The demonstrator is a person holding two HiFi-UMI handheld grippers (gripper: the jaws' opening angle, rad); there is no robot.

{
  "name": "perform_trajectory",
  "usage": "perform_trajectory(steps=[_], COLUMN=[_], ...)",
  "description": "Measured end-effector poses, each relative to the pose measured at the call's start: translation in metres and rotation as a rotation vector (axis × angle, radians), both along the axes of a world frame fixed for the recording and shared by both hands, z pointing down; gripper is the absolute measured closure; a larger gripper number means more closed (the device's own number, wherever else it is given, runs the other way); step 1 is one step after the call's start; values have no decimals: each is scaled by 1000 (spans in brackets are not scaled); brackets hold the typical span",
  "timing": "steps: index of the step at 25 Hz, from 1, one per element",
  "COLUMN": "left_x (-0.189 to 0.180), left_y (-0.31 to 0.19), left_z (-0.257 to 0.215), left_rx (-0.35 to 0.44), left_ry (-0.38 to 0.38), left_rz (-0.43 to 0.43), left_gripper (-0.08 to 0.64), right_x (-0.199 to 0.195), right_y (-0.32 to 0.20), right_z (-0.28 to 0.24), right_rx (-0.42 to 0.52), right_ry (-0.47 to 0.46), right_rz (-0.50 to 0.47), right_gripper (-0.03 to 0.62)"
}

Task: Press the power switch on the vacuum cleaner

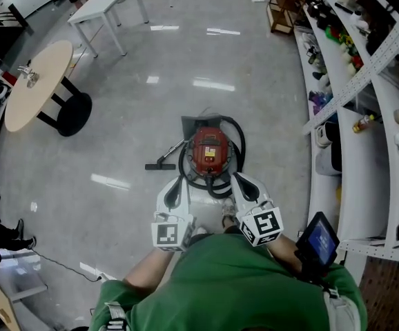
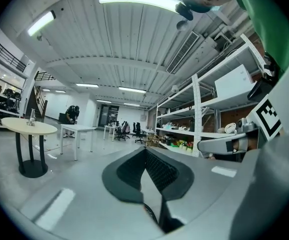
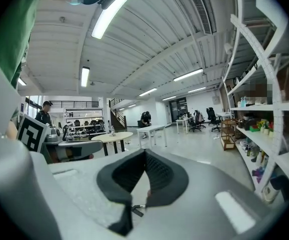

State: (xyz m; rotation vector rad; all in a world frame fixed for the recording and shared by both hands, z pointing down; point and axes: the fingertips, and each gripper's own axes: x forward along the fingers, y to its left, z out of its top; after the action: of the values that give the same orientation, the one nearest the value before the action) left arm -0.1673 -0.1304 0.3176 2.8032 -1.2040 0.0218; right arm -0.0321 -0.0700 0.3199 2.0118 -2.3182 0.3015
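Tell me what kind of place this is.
Likely a workshop or lab: long racks stocked with supplies, tables on a polished floor, office chairs at the back.

The person is holding the left claw (image 1: pixel 179 182) and right claw (image 1: pixel 236 179) side by side, near each other, both pointing forward and down, tips angling slightly inward. Each claw's jaws are pressing together at the tips.

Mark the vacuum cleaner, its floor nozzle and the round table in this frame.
vacuum cleaner (image 1: pixel 208 150), head view, red top of the body.
floor nozzle (image 1: pixel 159 165), head view, middle of the black bar.
round table (image 1: pixel 37 98), head view, bare wooden top.
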Motion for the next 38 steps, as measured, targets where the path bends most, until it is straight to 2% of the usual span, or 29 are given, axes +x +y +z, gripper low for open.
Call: perform_trajectory(steps=[11, 17, 22, 30, 38], left_x=[-27, -30, -27, -1, 6], left_y=[47, 51, 54, 68, 72], left_z=[1, -5, -9, -18, -24], left_rx=[-21, -17, -8, 5, 5], left_ry=[25, 21, 32, 40, 24], left_rz=[96, 91, 81, 113, 123], left_gripper=[552, 552, 552, 552, 552], right_x=[-40, -44, -41, -26, -27], right_y=[59, 67, 69, 76, 78], right_z=[6, 2, -3, -14, -14], right_rx=[-32, -32, -19, 0, 11], right_ry=[8, 16, 36, 39, 36], right_rz=[87, 81, 66, 63, 49], right_gripper=[592, 592, 592, 592, 592])
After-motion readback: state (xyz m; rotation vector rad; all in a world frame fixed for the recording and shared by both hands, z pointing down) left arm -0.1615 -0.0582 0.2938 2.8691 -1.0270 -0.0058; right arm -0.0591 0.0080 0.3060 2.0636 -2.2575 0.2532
